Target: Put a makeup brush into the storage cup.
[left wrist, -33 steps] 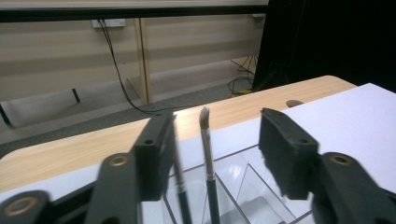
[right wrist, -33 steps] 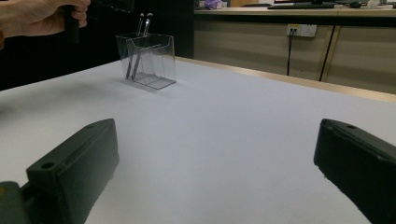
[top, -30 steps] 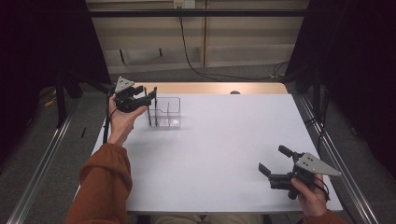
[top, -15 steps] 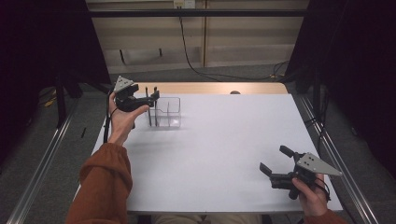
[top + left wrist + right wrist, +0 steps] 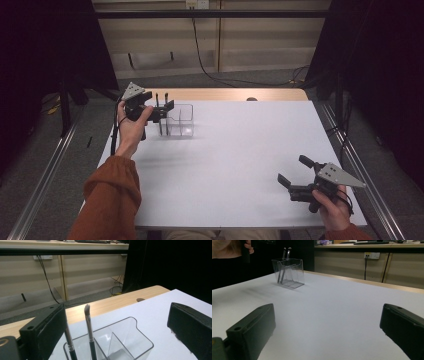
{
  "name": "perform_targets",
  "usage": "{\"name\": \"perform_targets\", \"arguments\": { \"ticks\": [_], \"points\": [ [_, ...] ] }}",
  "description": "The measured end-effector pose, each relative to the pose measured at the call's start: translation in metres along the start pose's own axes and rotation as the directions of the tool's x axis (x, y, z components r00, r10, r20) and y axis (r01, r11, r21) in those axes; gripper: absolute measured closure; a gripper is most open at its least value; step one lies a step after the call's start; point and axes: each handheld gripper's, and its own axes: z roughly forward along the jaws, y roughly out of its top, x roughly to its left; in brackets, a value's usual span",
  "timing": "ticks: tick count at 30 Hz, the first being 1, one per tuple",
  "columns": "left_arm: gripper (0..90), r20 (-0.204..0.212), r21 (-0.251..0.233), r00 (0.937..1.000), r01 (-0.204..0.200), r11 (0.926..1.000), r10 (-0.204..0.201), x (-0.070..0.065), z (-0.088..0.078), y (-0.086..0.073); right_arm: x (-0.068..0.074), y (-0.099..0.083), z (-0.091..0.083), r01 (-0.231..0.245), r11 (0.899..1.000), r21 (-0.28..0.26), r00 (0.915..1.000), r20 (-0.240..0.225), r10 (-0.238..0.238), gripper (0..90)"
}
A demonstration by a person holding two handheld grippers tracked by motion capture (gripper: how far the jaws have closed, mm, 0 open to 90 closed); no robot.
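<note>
The left gripper (image 5: 164, 107) hangs just above the clear plastic two-compartment holder (image 5: 181, 120) at the white table's (image 5: 240, 150) far left. Its jaws have just been opening and stand wide — nothing held. Two thin dark-handled brushes (image 5: 88, 332) stand upright in the holder's near compartment. The right gripper (image 5: 295, 172) rests open and empty, well apart. No readable writing anywhere.

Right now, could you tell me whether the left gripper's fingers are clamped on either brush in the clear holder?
No: the left gripper has its fingers spread wide, and both brushes stand free in the clear holder between them.
</note>
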Motion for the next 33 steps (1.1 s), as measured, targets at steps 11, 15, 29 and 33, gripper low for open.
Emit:
{"name": "perform_targets", "arguments": {
  "ticks": [11, 15, 29, 33],
  "points": [
    [2.6, -0.001, -0.012, 0.9999, 0.010, 0.9999, -0.010, -0.004, -0.015, -0.003, 0.002, 0.001, 0.000, 0.004, 1.000, 0.000, 1.0000, 0.003, -0.004, 0.0],
    [2.6, 0.000, -0.015, 1.0000, 0.004, 0.9999, -0.004, -0.004, -0.021, -0.005, 0.002, 0.001, 0.000, 0.003, 1.000, -0.002, 1.0000, 0.004, -0.003, 0.0],
    [5.1, 0.027, -0.018, 0.9992, -0.029, 0.9994, 0.030, -0.016, -0.041, -0.010, 0.002, 0.002, -0.001, 0.004, 1.000, -0.004, 1.0000, 0.005, -0.004, 0.0],
    [5.0, 0.038, -0.026, 0.9988, -0.030, 0.9992, 0.031, -0.020, -0.047, -0.012, 0.002, 0.001, -0.001, 0.004, 1.000, -0.004, 1.0000, 0.007, -0.004, 0.0]
  ]
}}
